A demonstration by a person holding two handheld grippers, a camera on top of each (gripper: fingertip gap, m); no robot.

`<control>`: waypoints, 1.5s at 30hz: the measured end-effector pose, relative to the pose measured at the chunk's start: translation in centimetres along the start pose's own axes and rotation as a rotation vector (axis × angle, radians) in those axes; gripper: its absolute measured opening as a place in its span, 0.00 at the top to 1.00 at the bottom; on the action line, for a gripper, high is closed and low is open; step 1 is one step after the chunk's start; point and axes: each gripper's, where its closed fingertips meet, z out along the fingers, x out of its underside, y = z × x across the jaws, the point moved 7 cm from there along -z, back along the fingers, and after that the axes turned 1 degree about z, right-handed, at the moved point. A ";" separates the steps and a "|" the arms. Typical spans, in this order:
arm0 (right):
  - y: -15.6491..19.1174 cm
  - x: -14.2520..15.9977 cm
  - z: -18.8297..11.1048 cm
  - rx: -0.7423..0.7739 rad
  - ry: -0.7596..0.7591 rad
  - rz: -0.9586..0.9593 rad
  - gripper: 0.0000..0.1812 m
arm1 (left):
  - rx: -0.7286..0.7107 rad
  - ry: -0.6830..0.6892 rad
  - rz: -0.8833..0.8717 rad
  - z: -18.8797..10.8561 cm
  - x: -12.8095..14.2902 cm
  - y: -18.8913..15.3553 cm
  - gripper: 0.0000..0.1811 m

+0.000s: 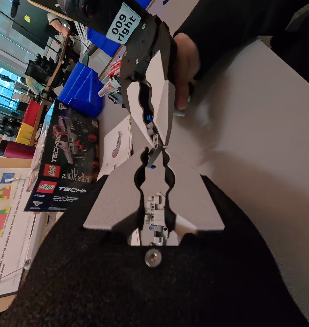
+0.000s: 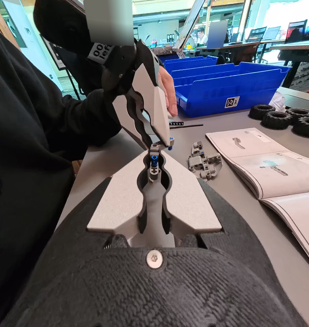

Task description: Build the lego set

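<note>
My left gripper [image 1: 155, 150] is shut on a thin grey beam [image 1: 152, 158] with a blue pin at its end. My right gripper [image 2: 154, 151] is shut on a grey connector piece [image 2: 153, 169] that carries a blue pin [image 2: 153, 158]. The two grippers meet tip to tip above the table, and the beam [image 2: 171, 141] and the connector [image 1: 154, 137] touch there. In the right wrist view the left gripper [image 2: 158, 144] comes down from the upper left. In the left wrist view the right gripper [image 1: 160, 144] comes in from above. A grey sub-assembly [image 2: 205, 164] lies on the table to the right.
An open instruction booklet [image 2: 256, 159] lies at the right. Blue bins [image 2: 221, 88] stand behind it, with black tyres [image 2: 282, 118] at the far right. A black axle [image 2: 185, 124] lies near the bins. The set's box [image 1: 65, 159] stands at the left in the left wrist view. Only a small space, under 4 cm, lies between the two pairs of fingers.
</note>
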 end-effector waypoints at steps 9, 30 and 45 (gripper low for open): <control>-0.3 -0.5 -0.2 -0.029 -0.106 0.147 0.97 | -0.199 0.076 0.241 0.3 -1.4 -0.2 0.94; -1.7 -1.6 -1.6 0.150 -0.227 0.245 0.79 | -0.331 -0.136 -0.282 -0.9 1.0 1.2 0.97; -0.2 -1.7 -1.8 0.334 0.026 -0.375 0.80 | -0.119 -0.139 -0.439 -0.5 2.1 0.6 0.97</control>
